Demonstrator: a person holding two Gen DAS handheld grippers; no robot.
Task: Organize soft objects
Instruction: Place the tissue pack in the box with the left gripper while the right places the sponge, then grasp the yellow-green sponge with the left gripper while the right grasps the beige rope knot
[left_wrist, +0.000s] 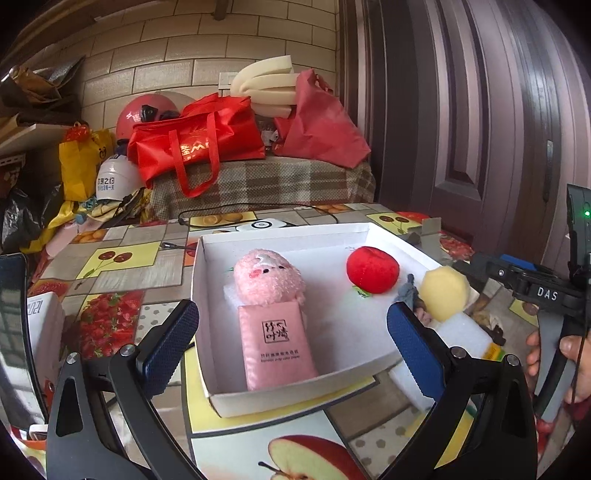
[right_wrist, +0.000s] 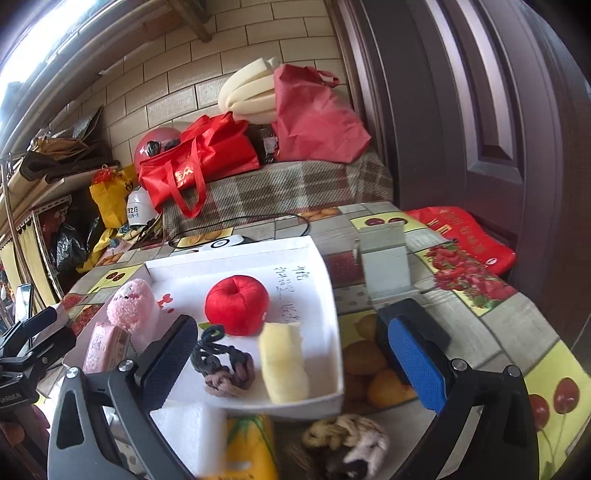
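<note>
A white cardboard box (left_wrist: 207, 295) (right_wrist: 332, 369) on the fruit-print table holds a pink plush pig (left_wrist: 267, 277) (right_wrist: 131, 306), a pink tissue pack (left_wrist: 275, 343) (right_wrist: 103, 347), a red plush apple (left_wrist: 373, 269) (right_wrist: 236, 304), a yellow sponge (left_wrist: 445, 291) (right_wrist: 282, 363) and a dark knitted scrunchie (right_wrist: 223, 363). My left gripper (left_wrist: 291, 350) is open above the box's near side, around the tissue pack without touching it. My right gripper (right_wrist: 295, 365) is open over the box's right end, around the scrunchie and sponge. A beige and pink scrunchie (right_wrist: 347, 441) lies outside the box beneath it.
A white foam block (right_wrist: 192, 435) and a yellow pack (right_wrist: 251, 446) lie by the box's near corner. A small grey stand (right_wrist: 384, 258), a white device with cable (left_wrist: 262, 224) and a white box (left_wrist: 40, 332) sit on the table. Red bags (left_wrist: 195, 144) crowd the bench behind.
</note>
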